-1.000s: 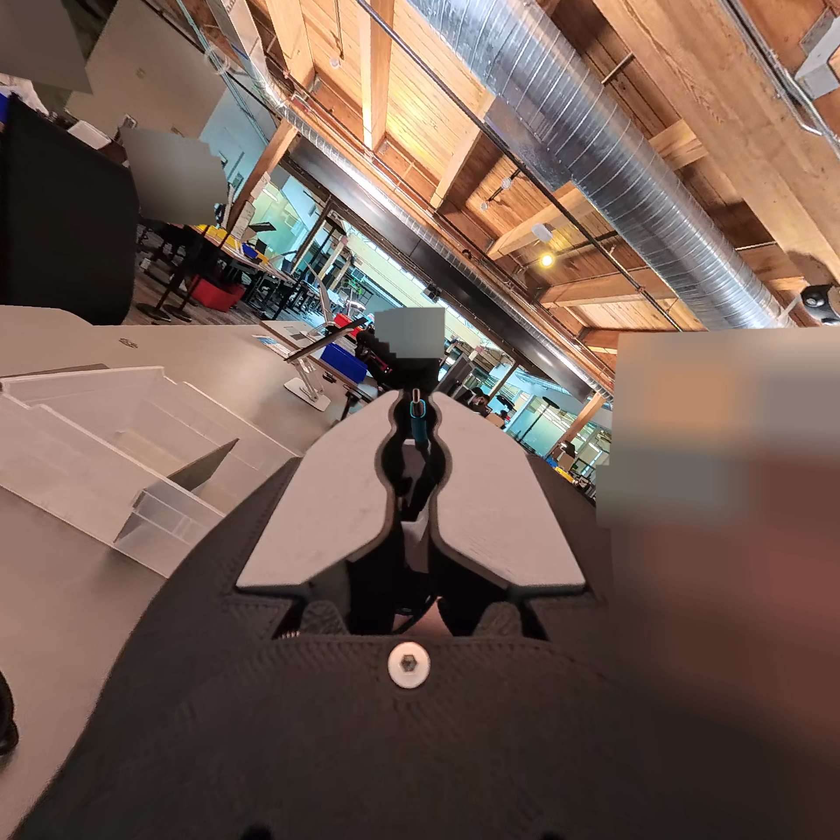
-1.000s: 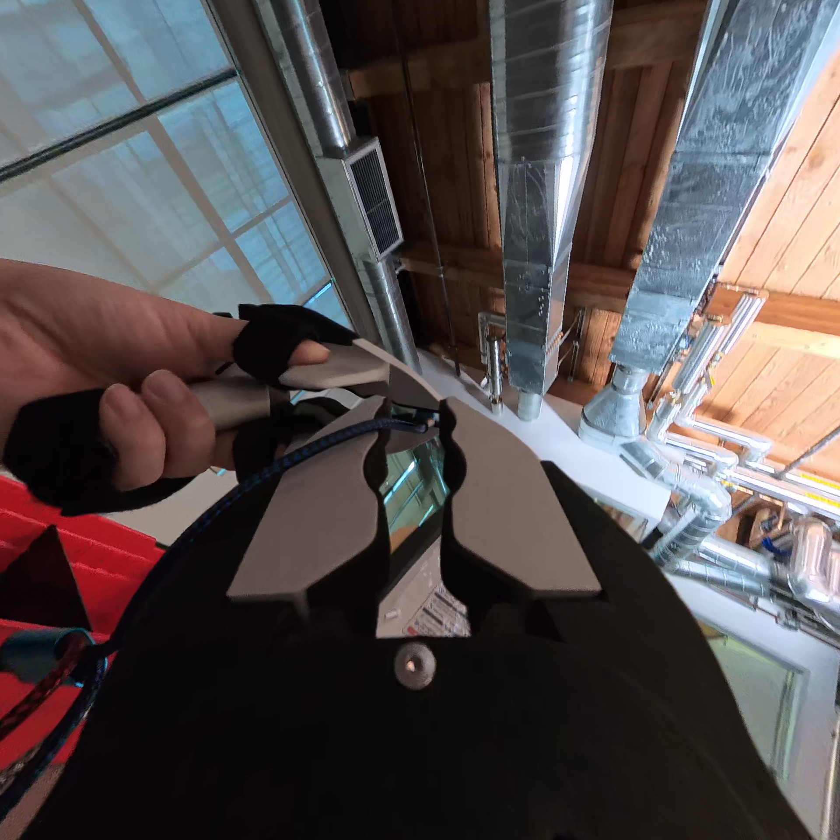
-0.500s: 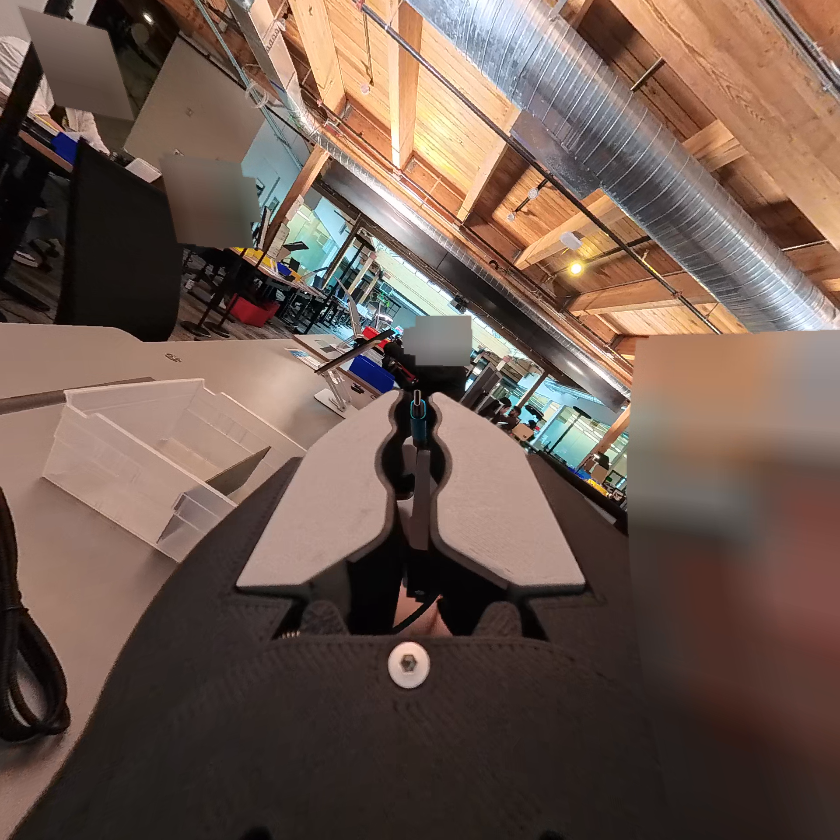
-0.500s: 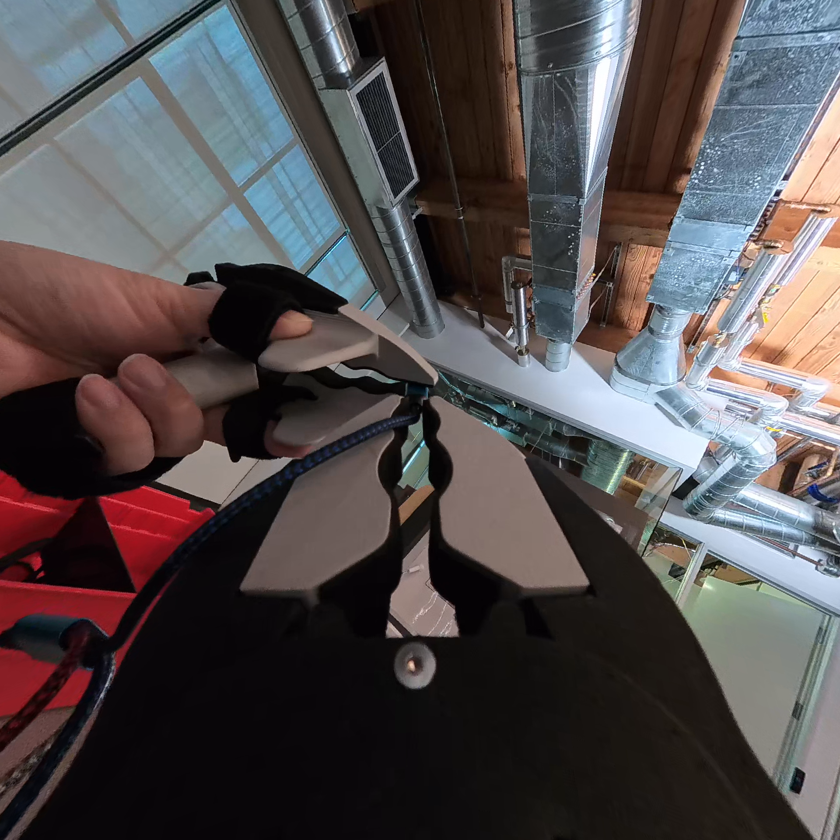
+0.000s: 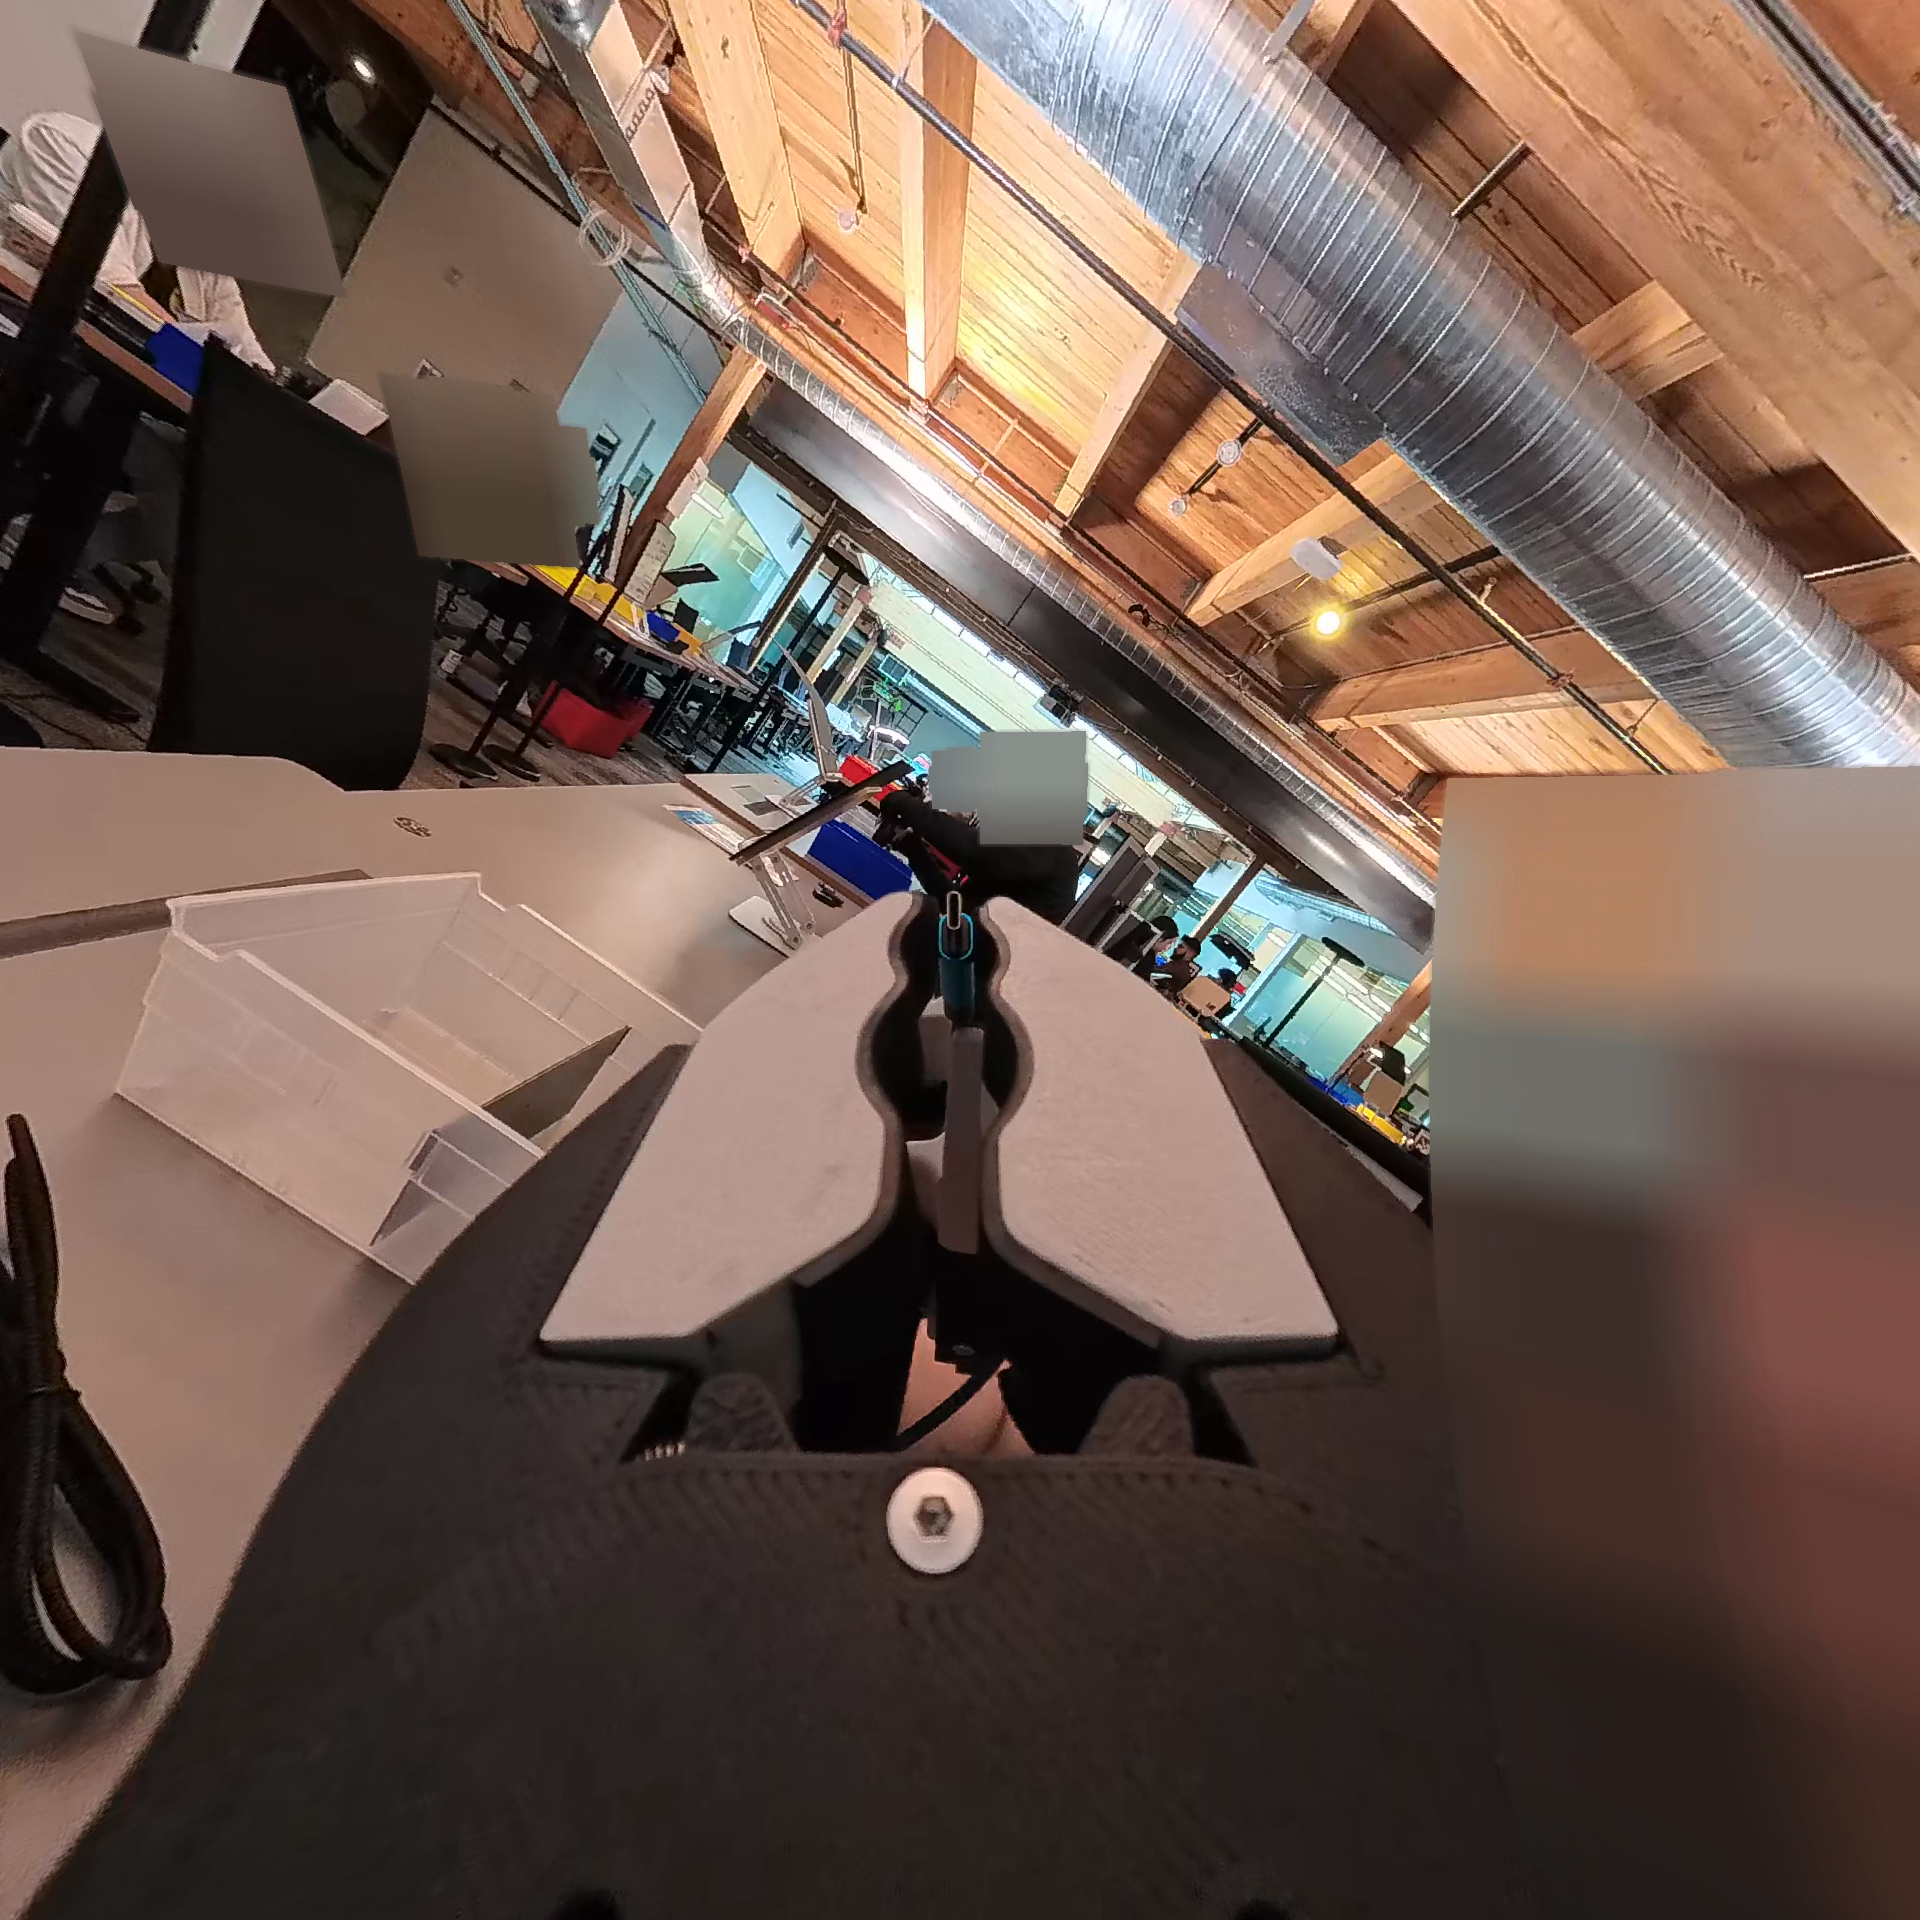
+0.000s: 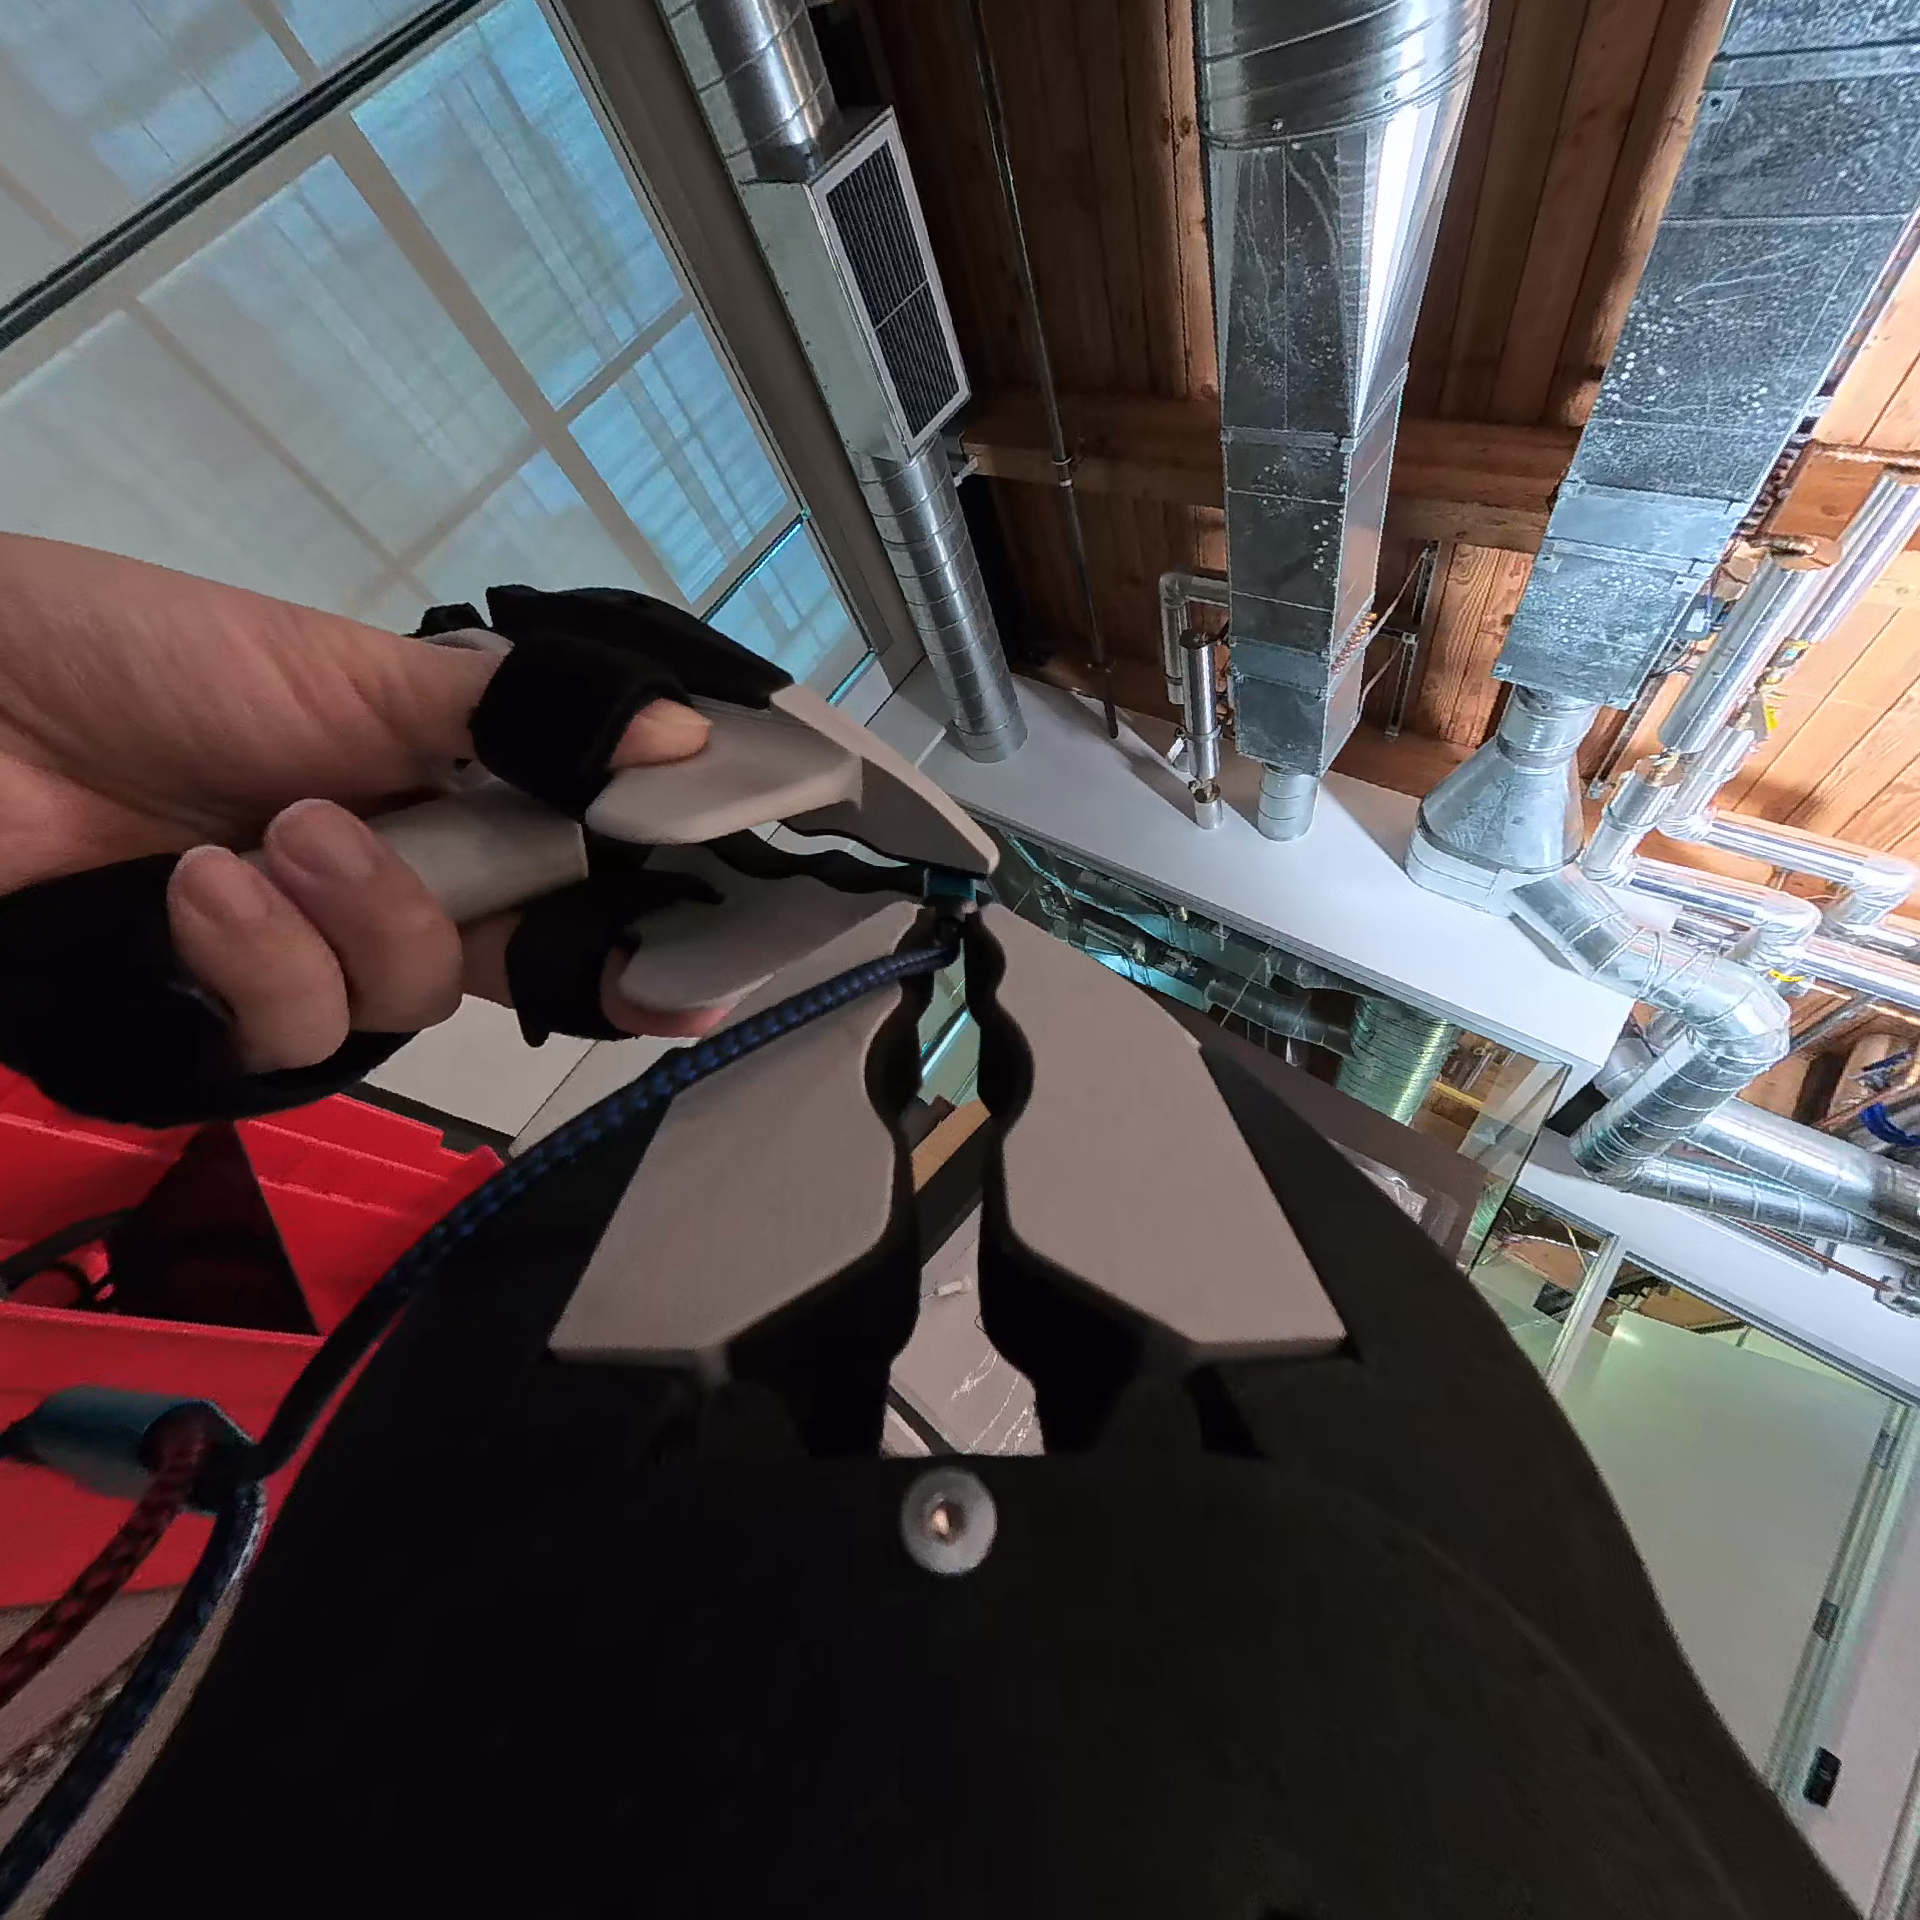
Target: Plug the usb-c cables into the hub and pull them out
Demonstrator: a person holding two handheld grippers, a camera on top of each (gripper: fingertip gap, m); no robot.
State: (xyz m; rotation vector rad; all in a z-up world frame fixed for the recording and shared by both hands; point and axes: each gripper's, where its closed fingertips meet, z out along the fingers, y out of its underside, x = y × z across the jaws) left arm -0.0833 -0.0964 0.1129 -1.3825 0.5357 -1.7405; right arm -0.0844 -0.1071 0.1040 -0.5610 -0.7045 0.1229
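Note:
My left gripper [image 5: 954, 920] is shut on a teal USB-C plug [image 5: 954, 954], whose metal end points out past the tips. In the right wrist view a hand in a black fingerless glove holds the left gripper [image 6: 966, 868] with the plug [image 6: 948, 885] at its tips. A blue braided cable [image 6: 665, 1070] runs from the plug down to the lower left. My right gripper [image 6: 958, 928] is closed on this cable just behind the plug. Both grippers are raised and point towards the ceiling. The hub is not in view.
A clear plastic tray [image 5: 343, 1039] and a coiled black cable [image 5: 62, 1455] lie on the grey table [image 5: 260, 1351] to my left. A red bin [image 6: 156, 1247] and a red braided cable [image 6: 104, 1590] with a teal sleeve [image 6: 104, 1439] are at the lower left of the right view. The tips of both grippers are at nearly the same place.
The right gripper's jaws have narrowed from a wide gap to closed on the blue cable below the plug. Both grippers have shifted a little, and the left stays shut on the plug.

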